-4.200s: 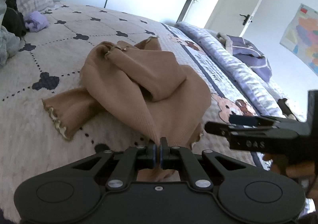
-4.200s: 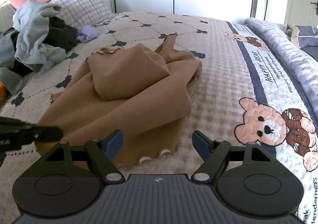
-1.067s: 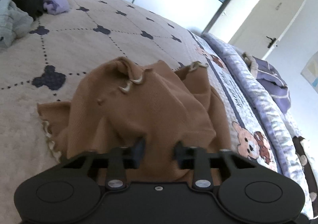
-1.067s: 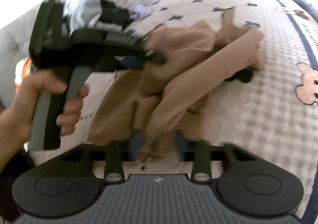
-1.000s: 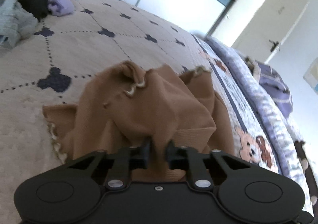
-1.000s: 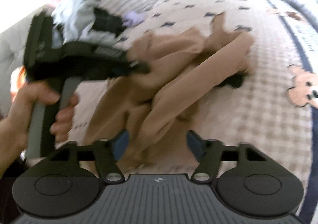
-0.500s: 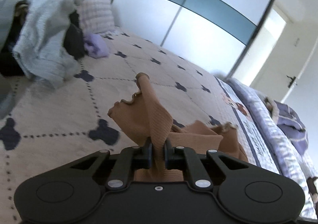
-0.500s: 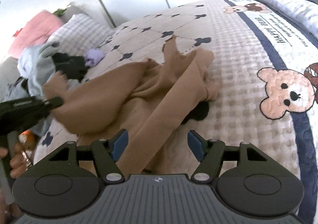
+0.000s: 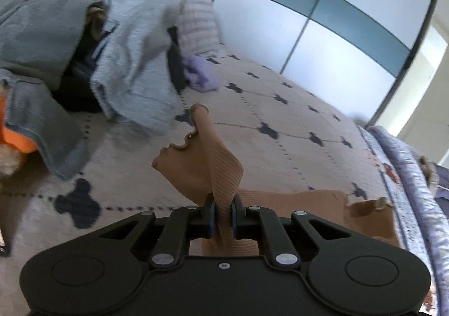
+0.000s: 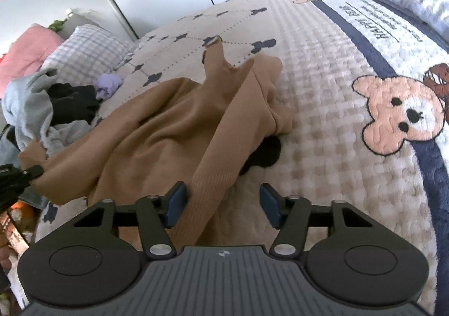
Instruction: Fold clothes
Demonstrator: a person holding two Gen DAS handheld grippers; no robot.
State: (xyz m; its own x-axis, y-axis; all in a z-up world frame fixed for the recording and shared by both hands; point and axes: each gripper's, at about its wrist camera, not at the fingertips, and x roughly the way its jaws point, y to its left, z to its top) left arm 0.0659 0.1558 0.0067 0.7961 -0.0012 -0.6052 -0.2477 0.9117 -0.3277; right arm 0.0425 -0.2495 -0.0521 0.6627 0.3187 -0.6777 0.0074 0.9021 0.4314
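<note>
- The left wrist view alone shows the left gripper (image 9: 223,216) clamped on a ribbed strip of the tan garment (image 9: 207,164): the cloth runs up between the two pads, and its scalloped edge stands above and ahead of the fingertips.
- Past that gripper, to its left, this view shows a heap of grey clothes (image 9: 134,44) with a small lilac item (image 9: 200,75) behind it; the right wrist view shows these only far off.
- The right wrist view alone shows the garment's bulk (image 10: 179,119) spread on the bedspread (image 10: 322,108) ahead of the right gripper (image 10: 223,205).
- Its jaws have just been closing but stand apart; a ribbed band of the garment passes between them, against the left pad and clear of the right.
- At that view's left edge, the tip of the left gripper (image 10: 35,171) pinches a corner of the garment, pulling it out sideways.
- A bear figure (image 10: 401,114) on the bedspread lies ahead and to the right of the right gripper.
</note>
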